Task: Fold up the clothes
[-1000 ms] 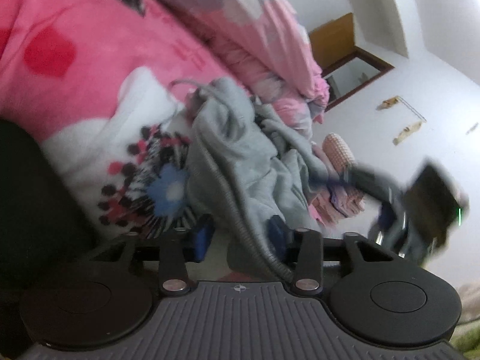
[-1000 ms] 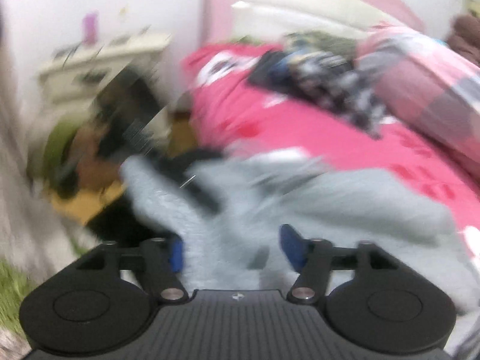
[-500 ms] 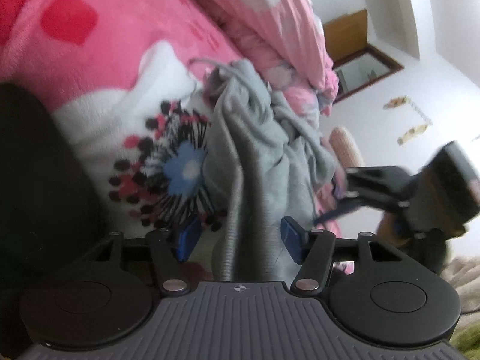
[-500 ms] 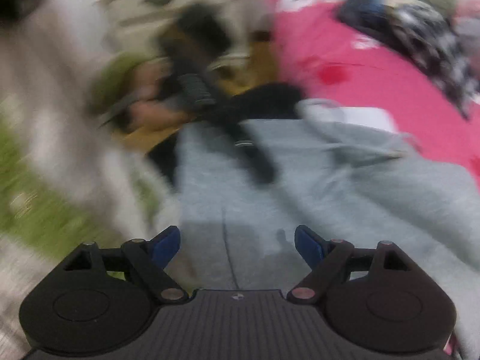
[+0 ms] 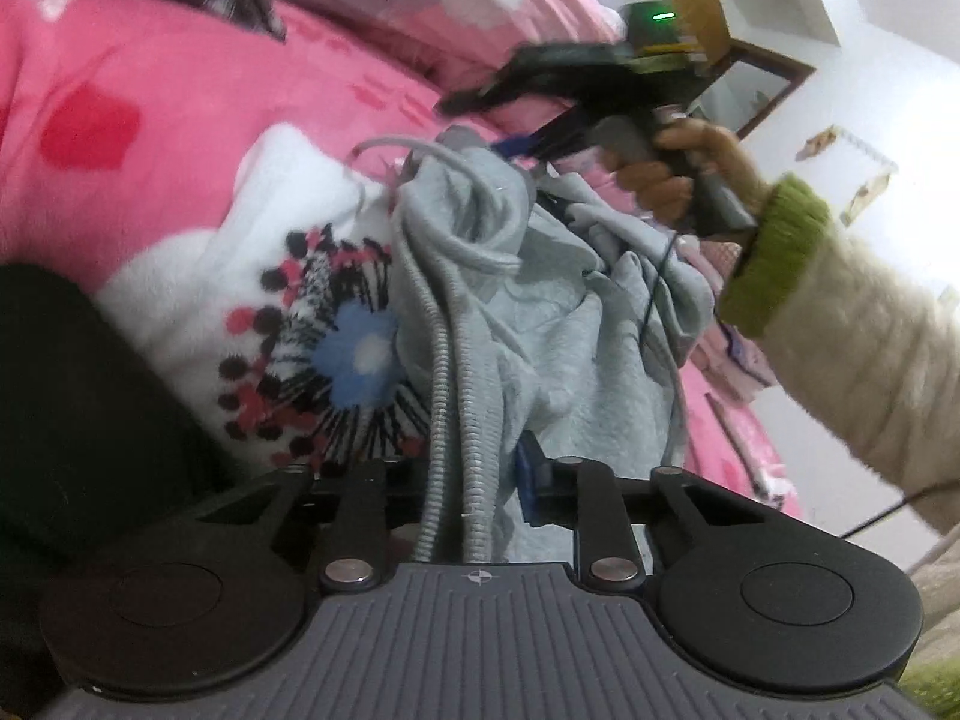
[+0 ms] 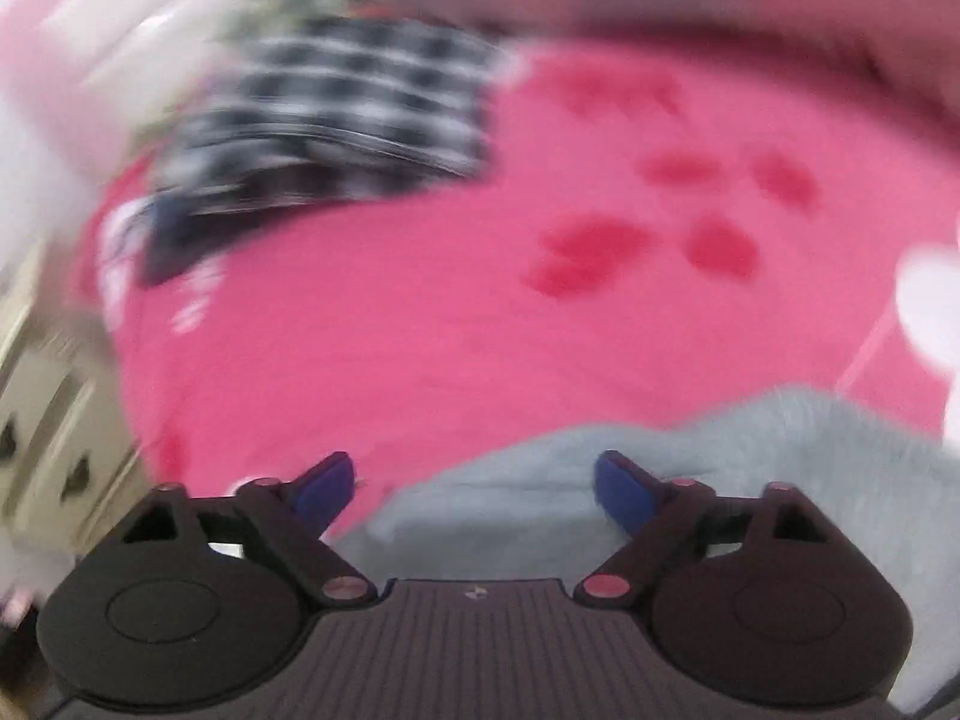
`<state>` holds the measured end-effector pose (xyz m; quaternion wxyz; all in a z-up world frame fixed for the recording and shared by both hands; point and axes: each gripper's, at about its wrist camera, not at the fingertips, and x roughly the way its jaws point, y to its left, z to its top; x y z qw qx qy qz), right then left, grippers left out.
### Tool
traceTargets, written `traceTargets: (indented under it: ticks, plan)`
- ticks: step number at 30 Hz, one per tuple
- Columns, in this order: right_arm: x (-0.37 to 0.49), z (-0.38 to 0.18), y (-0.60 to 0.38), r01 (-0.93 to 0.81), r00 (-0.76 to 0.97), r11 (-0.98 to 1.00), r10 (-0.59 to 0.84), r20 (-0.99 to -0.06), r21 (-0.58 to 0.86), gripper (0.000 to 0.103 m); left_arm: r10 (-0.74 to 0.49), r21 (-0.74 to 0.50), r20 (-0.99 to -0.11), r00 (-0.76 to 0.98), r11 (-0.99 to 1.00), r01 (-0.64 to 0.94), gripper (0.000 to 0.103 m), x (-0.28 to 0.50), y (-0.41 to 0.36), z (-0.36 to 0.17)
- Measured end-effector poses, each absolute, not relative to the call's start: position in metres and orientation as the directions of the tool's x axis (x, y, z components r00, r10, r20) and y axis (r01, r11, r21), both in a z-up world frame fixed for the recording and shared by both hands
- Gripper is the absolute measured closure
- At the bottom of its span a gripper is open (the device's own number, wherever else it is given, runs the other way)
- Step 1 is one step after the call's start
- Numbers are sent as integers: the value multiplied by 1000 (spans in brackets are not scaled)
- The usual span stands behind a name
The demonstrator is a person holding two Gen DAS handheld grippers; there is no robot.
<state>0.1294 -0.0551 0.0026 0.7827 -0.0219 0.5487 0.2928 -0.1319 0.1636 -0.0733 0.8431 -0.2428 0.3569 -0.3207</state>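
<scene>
So our left gripper (image 5: 474,480) has just closed on the ribbed hem of the crumpled grey fleece garment (image 5: 528,300), which trails away from it over the pink bedspread (image 5: 180,120). Our right gripper (image 6: 474,483), jaws wide with nothing pinched, hovers over the far end.
</scene>
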Motion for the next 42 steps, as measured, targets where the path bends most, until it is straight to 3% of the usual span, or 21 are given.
traceTargets:
  ticks: [1,3,6,13,18,22,24,26,30,36,42]
  plan:
    - [131,-5,-57,-466,208,835,425,-881,293,28,-713,-631,-448,540,680,374,84,-132,163,-72]
    - [124,-9,-63,-474,197,828,432,-880,300,51,-713,-623,-449,538,682,383,85,-133,162,-71]
    - [96,4,-79,-524,220,803,448,-867,282,75,-714,-605,-451,536,686,404,85,-135,162,-74]
    - [49,-6,-137,-534,277,819,405,-871,210,79,-696,-535,-470,543,714,452,85,-137,151,-77]
    - [40,18,-117,-640,324,764,364,-873,81,76,-680,-486,-484,550,732,477,85,-140,142,-78]
    - [46,56,-95,-764,354,645,438,-827,15,67,-674,-470,-486,556,738,485,85,-143,141,-77]
    - [58,66,-83,-811,313,583,505,-804,50,51,-674,-475,-486,556,738,479,85,-143,142,-77]
    - [73,67,-67,-847,259,525,544,-798,84,46,-673,-479,-489,554,739,475,85,-143,142,-77]
    - [113,48,-38,-848,145,501,530,-835,170,45,-674,-485,-497,547,738,469,85,-142,142,-77]
    - [140,-1,-19,-814,-103,461,484,-869,353,33,-682,-503,-498,536,730,462,85,-140,144,-78]
    - [128,-10,-28,-831,-193,399,447,-873,388,30,-697,-529,-499,515,716,456,84,-137,147,-85]
